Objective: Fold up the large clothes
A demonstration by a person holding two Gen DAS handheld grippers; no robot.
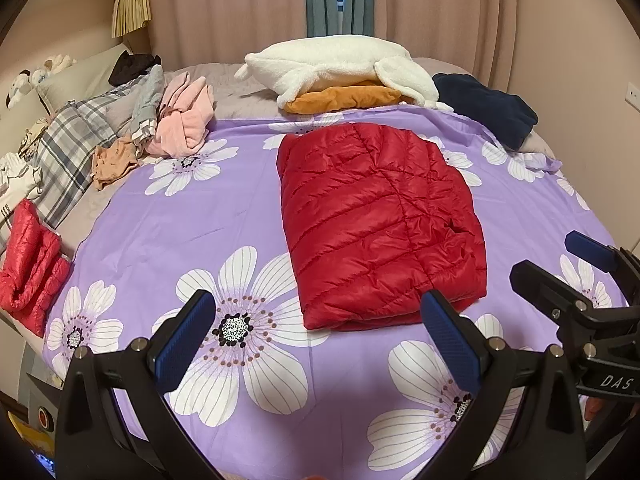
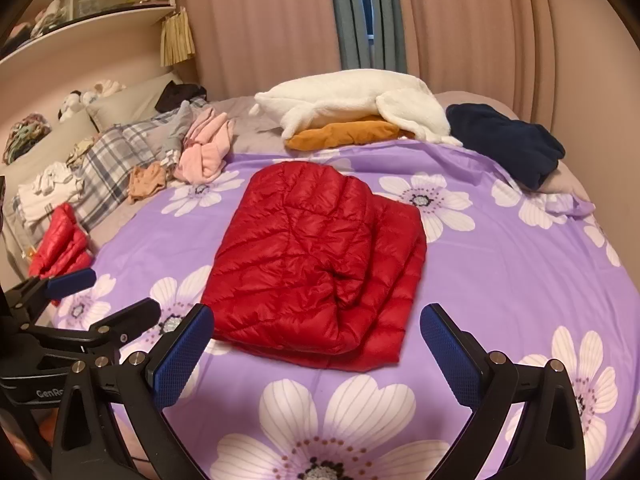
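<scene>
A red quilted puffer jacket [image 1: 380,224] lies folded into a rough rectangle on the purple flowered sheet [image 1: 192,224]; it also shows in the right wrist view [image 2: 316,264]. My left gripper [image 1: 320,340] is open and empty, just short of the jacket's near edge. My right gripper [image 2: 320,348] is open and empty, near the jacket's near edge. The right gripper shows at the right edge of the left wrist view [image 1: 560,264], and the left gripper at the left edge of the right wrist view [image 2: 112,292].
A second red puffer garment [image 1: 30,268] lies at the bed's left edge. Pink [image 1: 184,120], tan and plaid clothes are piled at the back left. A white fleece [image 1: 336,68] over an orange item and a navy garment [image 1: 488,108] lie at the back.
</scene>
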